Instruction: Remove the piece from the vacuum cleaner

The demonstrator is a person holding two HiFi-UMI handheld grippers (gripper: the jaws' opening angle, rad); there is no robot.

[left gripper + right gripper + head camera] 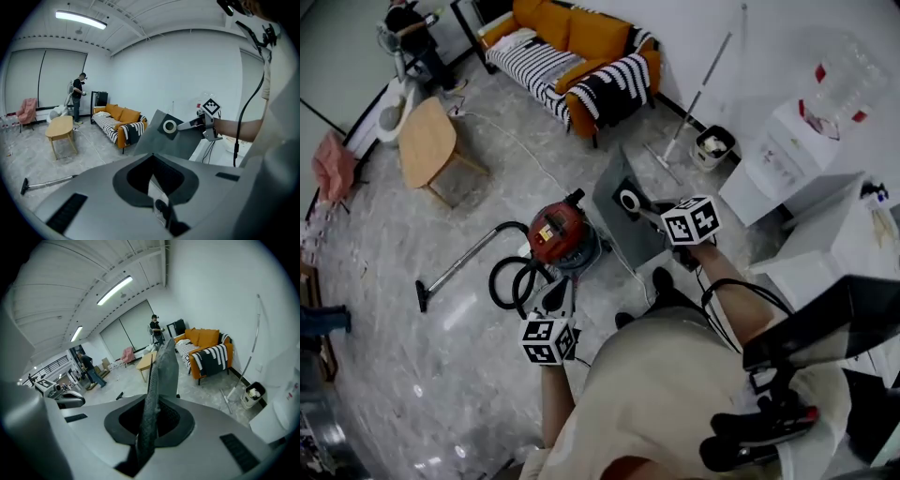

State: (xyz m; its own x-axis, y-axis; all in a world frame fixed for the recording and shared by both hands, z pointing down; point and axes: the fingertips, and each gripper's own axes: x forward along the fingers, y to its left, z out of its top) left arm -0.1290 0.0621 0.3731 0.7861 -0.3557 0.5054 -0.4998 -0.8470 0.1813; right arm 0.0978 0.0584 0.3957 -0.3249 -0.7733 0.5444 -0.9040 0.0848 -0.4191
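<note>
Right gripper (648, 212): jaws pressed together on the edge of the grey piece (626, 236). In its own view the piece runs edge-on straight up out of the jaw notch. It is a flat grey panel with a pale ring (630, 201) set in a darker square near the pinched corner. From the left gripper view we see it hanging broadside in the air, held out at arm's length.

Left gripper (558, 289): jaws drawn close together, with only a narrow pale slit between them. We make out nothing held there. It points down towards the vacuum cleaner (560, 234), just short of it.

Position of the piece: clear of the vacuum cleaner, not touching it, just to its right in the head view.

Vacuum cleaner: red top, round body, standing on the marble floor (441, 375). Its black hose (510, 278) lies coiled beside it on the left, and the wand (461, 265) runs out to a floor nozzle (421, 296).

Farther out: an orange sofa (572, 52) with striped covers stands against the wall. A mop (694, 103) leans by a small bucket (712, 145).
</note>
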